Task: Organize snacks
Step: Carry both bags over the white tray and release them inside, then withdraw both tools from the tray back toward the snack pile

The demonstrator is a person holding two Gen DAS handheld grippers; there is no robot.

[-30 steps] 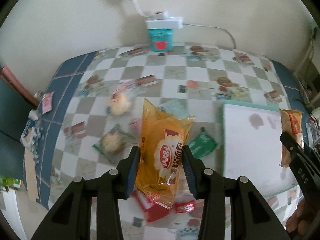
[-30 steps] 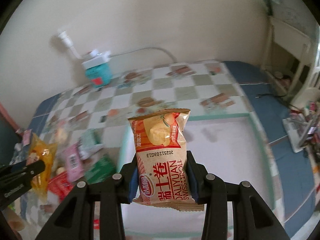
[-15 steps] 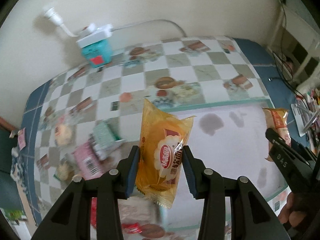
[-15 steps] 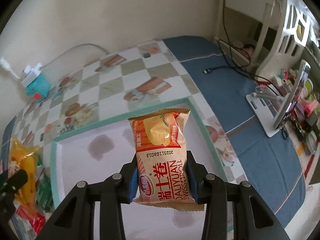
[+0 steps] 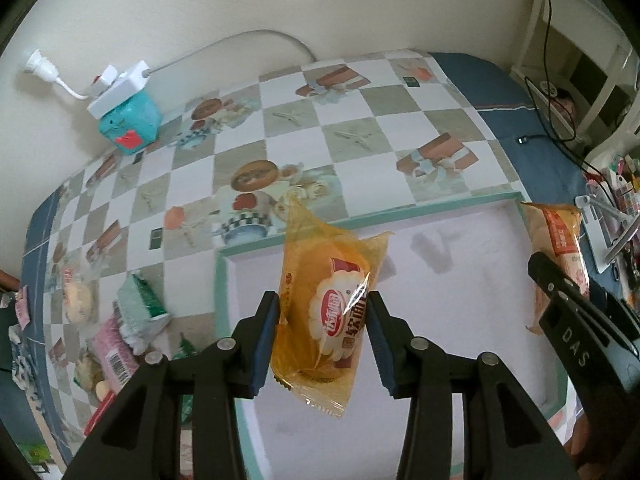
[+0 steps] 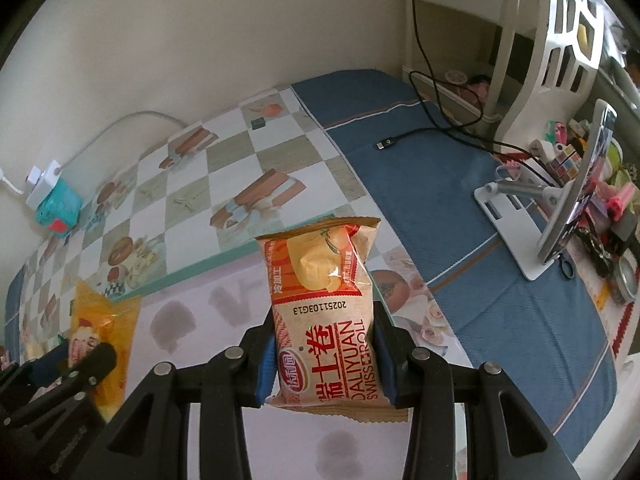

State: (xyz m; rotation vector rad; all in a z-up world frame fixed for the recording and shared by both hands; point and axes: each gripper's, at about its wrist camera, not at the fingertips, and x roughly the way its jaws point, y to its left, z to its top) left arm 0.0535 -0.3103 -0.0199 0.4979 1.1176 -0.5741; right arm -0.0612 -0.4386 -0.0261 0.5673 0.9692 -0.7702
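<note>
My left gripper [image 5: 322, 332] is shut on a yellow soft-cake packet [image 5: 328, 304] and holds it above the left part of a white tray with a teal rim [image 5: 460, 264]. My right gripper [image 6: 324, 356] is shut on an orange Swiss-roll packet [image 6: 324, 320] and holds it above the tray's right side [image 6: 224, 312]. The Swiss-roll packet also shows in the left wrist view [image 5: 556, 240], and the yellow packet in the right wrist view [image 6: 100, 328]. Several loose snack packets [image 5: 124, 328] lie on the checkered cloth left of the tray.
A teal box with a white power strip [image 5: 128, 120] stands against the back wall. To the right are a blue cloth [image 6: 460, 216], a black cable [image 6: 420, 132], a phone on a white stand [image 6: 560, 216] and assorted clutter [image 6: 608, 200].
Both grippers have swung to the right with their packets, from over the loose snacks to over the tray. The tray now looks closer in both views. Both grips are unchanged.
</note>
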